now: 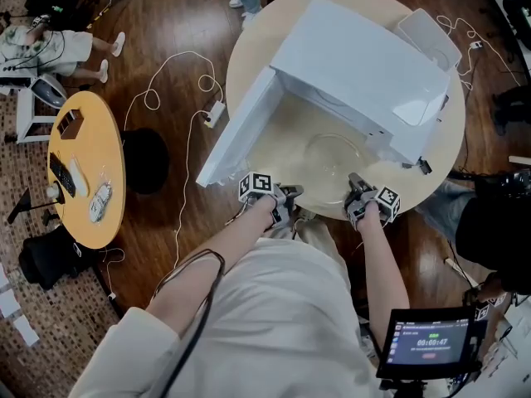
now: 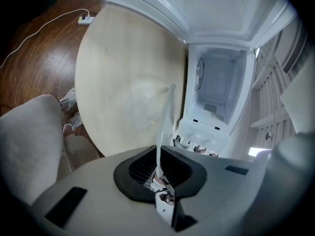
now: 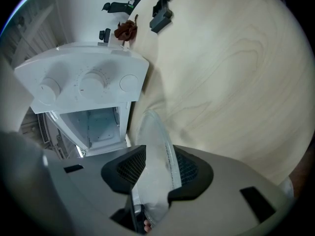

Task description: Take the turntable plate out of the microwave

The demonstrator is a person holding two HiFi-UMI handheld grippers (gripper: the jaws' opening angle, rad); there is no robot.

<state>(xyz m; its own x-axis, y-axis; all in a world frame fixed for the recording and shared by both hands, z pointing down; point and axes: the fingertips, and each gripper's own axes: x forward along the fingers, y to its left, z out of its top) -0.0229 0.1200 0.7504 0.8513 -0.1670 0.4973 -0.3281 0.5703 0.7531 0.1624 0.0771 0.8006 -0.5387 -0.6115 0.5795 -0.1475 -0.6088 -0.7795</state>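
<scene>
The clear glass turntable plate point(image 1: 332, 160) lies on the round wooden table point(image 1: 265, 23) in front of the white microwave point(image 1: 365, 65), whose door point(image 1: 241, 131) stands swung wide to the left. My left gripper point(image 1: 290, 191) is at the plate's near left rim and is shut on it; in the left gripper view the plate point(image 2: 165, 127) shows edge-on between the jaws point(image 2: 158, 168). My right gripper point(image 1: 355, 181) is at the near right rim. In the right gripper view the plate point(image 3: 155, 151) lies between its parted pads point(image 3: 156, 173). The microwave cavity point(image 2: 216, 82) looks empty.
A white lidded box point(image 1: 427, 36) sits behind the microwave. A power strip point(image 1: 214, 113) and white cables lie on the wooden floor at left. A small yellow table point(image 1: 83, 164) and a black stool point(image 1: 145, 160) stand further left. A tablet point(image 1: 427, 342) is at lower right.
</scene>
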